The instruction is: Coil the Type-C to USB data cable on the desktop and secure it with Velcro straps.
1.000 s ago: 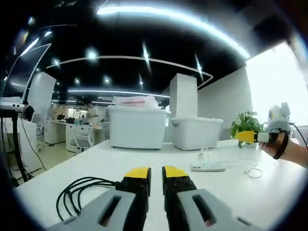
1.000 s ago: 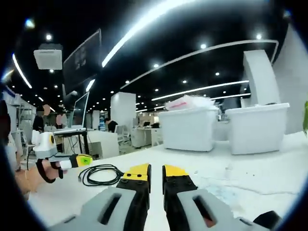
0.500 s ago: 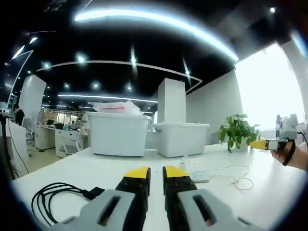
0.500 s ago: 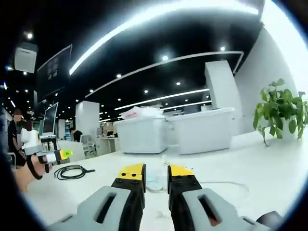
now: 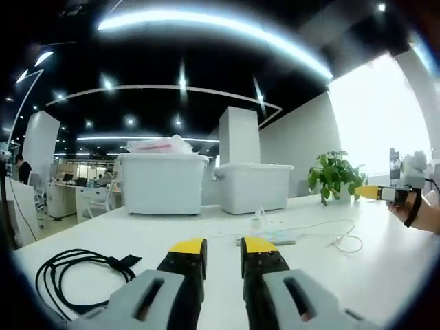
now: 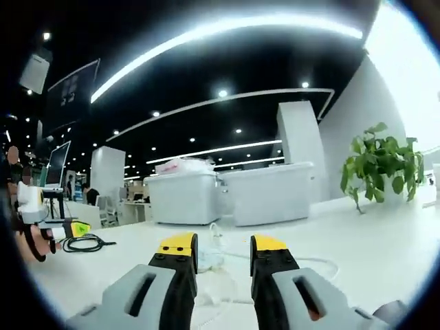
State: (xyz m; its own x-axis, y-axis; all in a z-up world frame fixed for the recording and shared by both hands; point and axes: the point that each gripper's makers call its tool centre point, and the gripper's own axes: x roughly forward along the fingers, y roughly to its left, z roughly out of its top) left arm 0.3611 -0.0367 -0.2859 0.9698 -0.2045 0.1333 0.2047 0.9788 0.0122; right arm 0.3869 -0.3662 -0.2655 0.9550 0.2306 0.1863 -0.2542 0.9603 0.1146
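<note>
Data cable (image 5: 79, 273), black, lies loosely looped on the white table (image 5: 206, 237), strap tab at one end, left of the left hand-held gripper (image 5: 222, 249); right hand-held gripper (image 6: 221, 244) too slightly spread, empty.

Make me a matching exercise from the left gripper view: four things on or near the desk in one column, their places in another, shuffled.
Things:
1. black cable
2. potted plant
3. white power strip
4. right gripper

Places:
A. far right, held above the desk
B. near left on the desk
C. mid-desk, ahead of the left gripper
D. by the bright window

Pairs: 1-B, 2-D, 3-C, 4-A
</note>
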